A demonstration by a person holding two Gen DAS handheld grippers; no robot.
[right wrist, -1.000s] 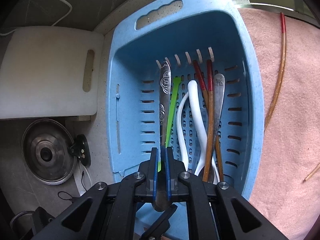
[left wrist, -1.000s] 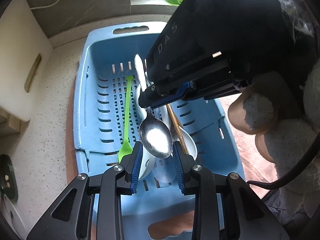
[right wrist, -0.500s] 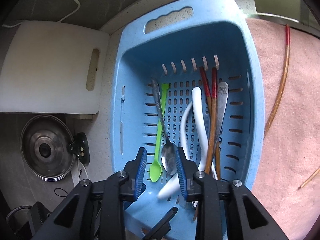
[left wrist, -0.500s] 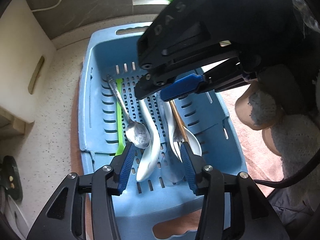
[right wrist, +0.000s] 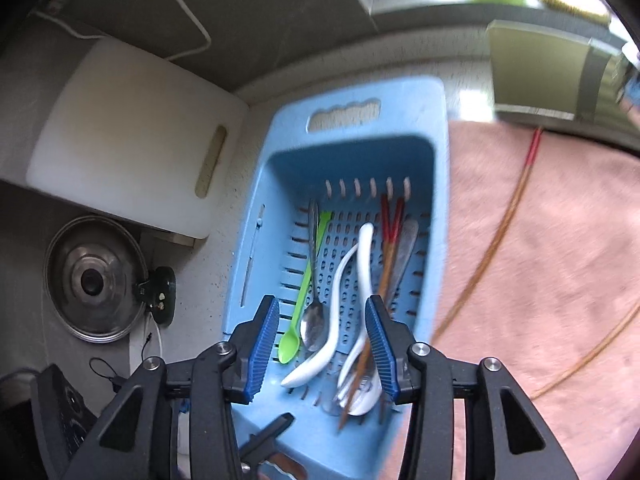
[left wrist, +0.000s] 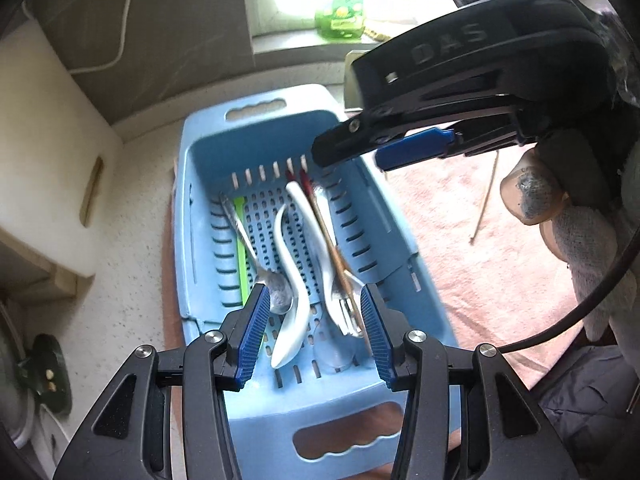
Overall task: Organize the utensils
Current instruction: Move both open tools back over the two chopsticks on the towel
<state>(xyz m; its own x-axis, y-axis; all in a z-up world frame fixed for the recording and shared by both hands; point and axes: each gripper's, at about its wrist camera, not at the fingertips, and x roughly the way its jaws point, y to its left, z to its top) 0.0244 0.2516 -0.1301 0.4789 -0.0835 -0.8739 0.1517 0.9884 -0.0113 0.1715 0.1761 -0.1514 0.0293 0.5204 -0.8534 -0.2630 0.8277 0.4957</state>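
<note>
Since a second ago the metal spoon (left wrist: 276, 292) has gone from being pinched up in the right claw (right wrist: 322, 342) to lying flat in the basket (left wrist: 384, 216), and both claws have pulled back and up.

Left wrist view: left claw (left wrist: 312, 332) is wide apart, holding nothing, hanging over the near end of the basket. Spoon sits left of center with its bowl toward the camera, crossing the green spoon (left wrist: 240, 240). White spoons (left wrist: 292, 264) and the red-tipped chopsticks (left wrist: 320, 224) fill the middle. The right claw comes in from the upper right, blue pads apart, nothing in it either.

Right wrist view: right claw is spread and empty above the basket's near edge. Metal spoon lies just beside the green one, handles pointing to the far wall. On the pink towel (right wrist: 540, 280) to the right there's a loose chopstick (right wrist: 504, 224), well apart from the basket, and another thin stick running off to the lower right.

My guess is that stray chopstick is next. It's thin and flat on soft cloth, so come down straight across it near the middle and press into the towel a little before closing. Otherwise it'll roll or pivot out. Then lay it alongside the other chopsticks, not across the spoons.
</note>
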